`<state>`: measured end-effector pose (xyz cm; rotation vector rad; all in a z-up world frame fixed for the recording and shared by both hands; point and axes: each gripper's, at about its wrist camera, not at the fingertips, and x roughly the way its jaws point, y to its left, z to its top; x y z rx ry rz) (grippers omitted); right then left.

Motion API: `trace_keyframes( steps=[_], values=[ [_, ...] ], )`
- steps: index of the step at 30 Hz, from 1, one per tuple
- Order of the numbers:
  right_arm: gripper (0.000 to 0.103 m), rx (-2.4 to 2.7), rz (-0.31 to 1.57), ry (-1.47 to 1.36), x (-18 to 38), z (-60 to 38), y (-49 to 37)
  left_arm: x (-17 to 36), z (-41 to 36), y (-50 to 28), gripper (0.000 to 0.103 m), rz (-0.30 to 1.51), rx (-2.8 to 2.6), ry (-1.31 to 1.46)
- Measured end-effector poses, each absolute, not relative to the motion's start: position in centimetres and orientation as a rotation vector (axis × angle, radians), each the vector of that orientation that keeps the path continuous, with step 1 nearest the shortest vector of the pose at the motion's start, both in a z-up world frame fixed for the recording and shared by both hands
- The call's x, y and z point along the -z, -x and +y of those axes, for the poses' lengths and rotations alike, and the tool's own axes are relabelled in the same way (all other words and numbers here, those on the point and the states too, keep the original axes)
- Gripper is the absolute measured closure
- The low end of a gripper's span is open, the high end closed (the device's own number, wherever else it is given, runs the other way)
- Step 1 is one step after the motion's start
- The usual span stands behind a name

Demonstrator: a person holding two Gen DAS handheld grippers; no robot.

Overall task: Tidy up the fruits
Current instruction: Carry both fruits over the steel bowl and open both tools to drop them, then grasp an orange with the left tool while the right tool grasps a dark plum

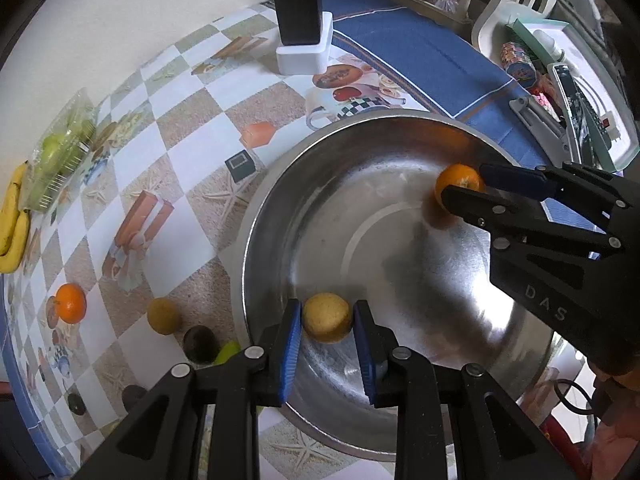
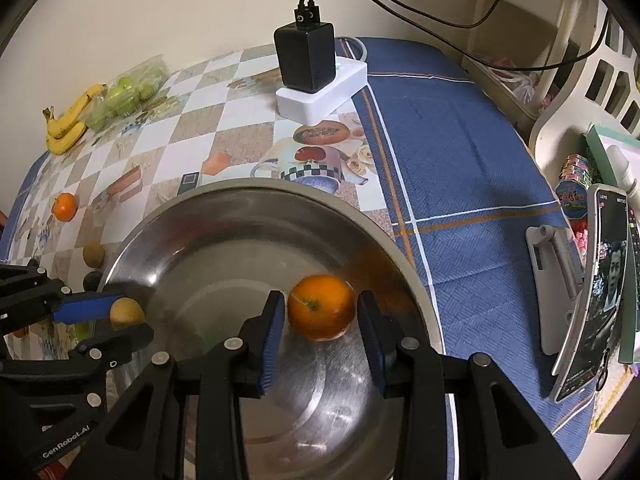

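bowl: steel, on table; near rim cut off by both grippers
left gripper: jaws flank yellow fruit over bowl's left side; pad contact unclear, grip can't tell
right gripper: jaws wider than orange inside bowl, gaps both sides
table fruit: second orange, bananas, bagged green fruit; dark ones by rim hard to identify

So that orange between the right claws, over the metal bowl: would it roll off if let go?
Probably. The orange is round and the steel bowl looks smooth and curved, so it would likely roll toward the middle. Its firm-looking skin suggests the right hand-held gripper won't crush it easily. It may bump the yellow fruit.
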<state>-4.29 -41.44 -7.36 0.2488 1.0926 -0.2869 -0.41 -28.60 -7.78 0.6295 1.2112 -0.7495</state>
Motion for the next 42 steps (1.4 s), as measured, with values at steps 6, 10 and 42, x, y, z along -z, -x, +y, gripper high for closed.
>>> trace_keyframes(
  steps=[6,10,42],
  values=[
    [0.048,0.302,1.099,-0.239,6.5,-41.3,4.4,6.7,-28.0,0.0,0.074,1.21,0.736,-0.607],
    [0.042,0.313,1.098,-0.244,5.5,-41.0,4.8,5.4,-26.9,-0.1,0.072,1.204,0.714,-0.578],
    [0.008,0.353,1.196,-0.356,4.5,-34.0,2.7,4.3,-11.3,-5.7,0.0,1.13,0.166,-0.155]
  ],
)
